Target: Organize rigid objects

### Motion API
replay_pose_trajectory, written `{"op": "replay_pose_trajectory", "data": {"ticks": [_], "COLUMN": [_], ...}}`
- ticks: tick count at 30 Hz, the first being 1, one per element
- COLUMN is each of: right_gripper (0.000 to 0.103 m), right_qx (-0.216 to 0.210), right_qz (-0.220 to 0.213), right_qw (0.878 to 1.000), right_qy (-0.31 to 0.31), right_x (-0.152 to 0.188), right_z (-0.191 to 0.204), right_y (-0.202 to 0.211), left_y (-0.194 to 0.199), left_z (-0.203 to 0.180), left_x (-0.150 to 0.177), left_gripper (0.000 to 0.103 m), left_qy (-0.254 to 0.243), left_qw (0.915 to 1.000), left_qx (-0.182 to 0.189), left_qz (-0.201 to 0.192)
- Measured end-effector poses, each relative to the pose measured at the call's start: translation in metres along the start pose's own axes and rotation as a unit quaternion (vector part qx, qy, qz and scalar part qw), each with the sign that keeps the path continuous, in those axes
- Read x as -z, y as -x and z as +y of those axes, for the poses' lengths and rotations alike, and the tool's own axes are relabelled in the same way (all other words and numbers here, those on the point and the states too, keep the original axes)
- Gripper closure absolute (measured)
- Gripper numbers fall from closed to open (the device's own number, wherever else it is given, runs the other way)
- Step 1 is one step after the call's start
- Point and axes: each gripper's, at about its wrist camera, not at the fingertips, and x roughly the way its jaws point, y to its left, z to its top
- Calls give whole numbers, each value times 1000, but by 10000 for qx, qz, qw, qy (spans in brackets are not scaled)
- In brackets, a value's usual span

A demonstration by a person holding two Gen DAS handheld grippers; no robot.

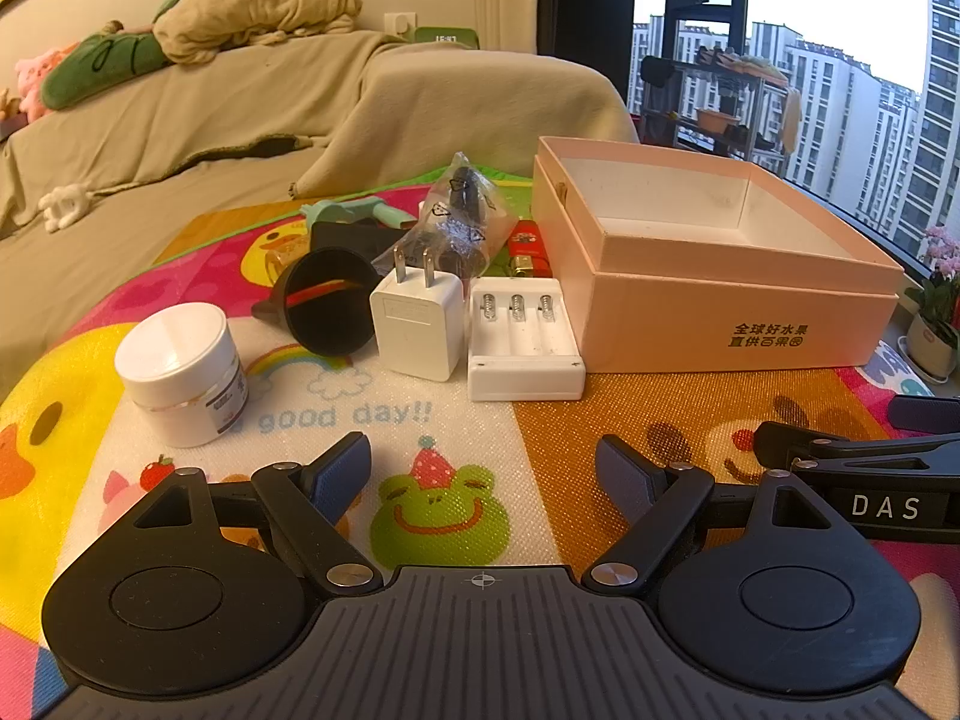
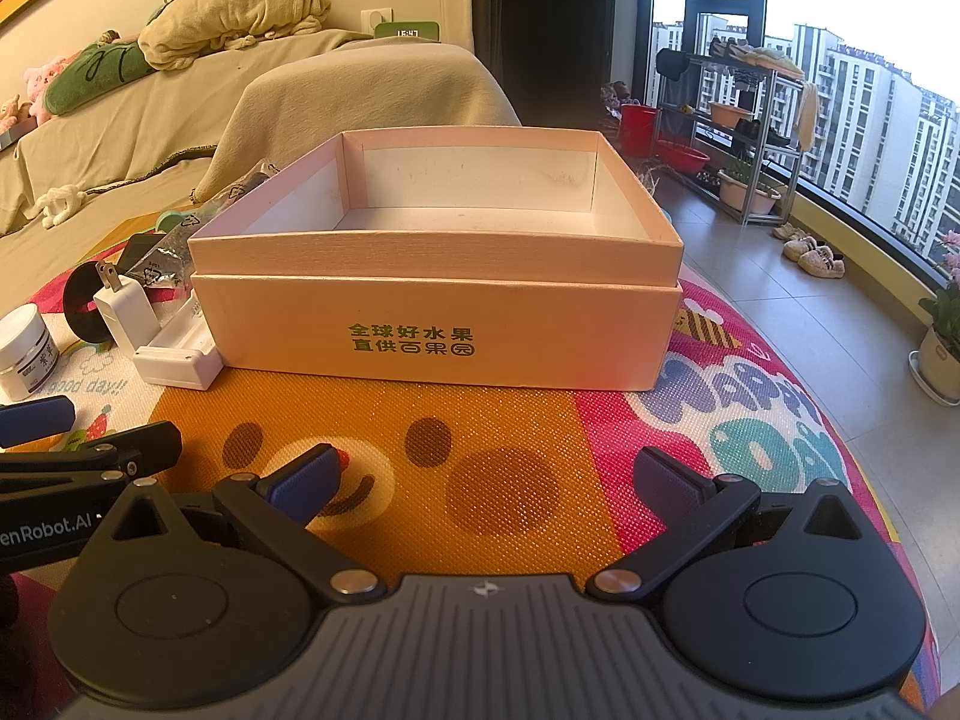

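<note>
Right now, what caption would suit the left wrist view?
Open left gripper faces a white jar, charger plug, battery holder and empty pink box.

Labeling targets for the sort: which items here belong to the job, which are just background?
Job: pink box, white jar, black funnel, charger plug, battery holder, plastic bag, red lighter.
Background: sofa, plush toys, shelf rack, slippers.

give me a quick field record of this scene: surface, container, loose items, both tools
surface: cartoon play mat
container: pink box, open, nothing visible inside
loose items: white jar, black funnel, white charger plug, empty battery holder, plastic bag, red lighter, all left of the box
left tool: open, holding nothing
right tool: open, holding nothing
</note>
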Motion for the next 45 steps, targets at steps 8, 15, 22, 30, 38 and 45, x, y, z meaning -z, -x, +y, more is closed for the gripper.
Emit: {"op": "replay_pose_trajectory", "data": {"ticks": [8, 15, 22, 30, 38, 45], "right_gripper": [0, 0, 0, 0, 0, 0], "right_qx": [-1, 2, 4, 8, 21, -347], "right_qz": [0, -2, -1, 2, -9, 419], "right_qw": [10000, 10000, 10000, 10000, 10000, 9980], "right_qy": [0, 0, -1, 4, -48, 313], "right_x": [0, 0, 0, 0, 1, -11], "right_z": [0, 0, 0, 2, 6, -2], "right_y": [0, 0, 0, 0, 1, -2], "left_y": [0, 0, 1, 1, 2, 38], "left_z": [0, 0, 2, -3, 0, 26], "left_x": [0, 0, 1, 0, 1, 5], "left_gripper": [16, 16, 16, 16, 17, 20], "left_qy": [0, -2, -29, -44, 33, 154], "left_qw": [10000, 10000, 10000, 10000, 10000, 9970], "left_qx": [0, -2, -22, -34, 32, 48], "left_qz": [0, 1, 8, 4, -12, -758]}}
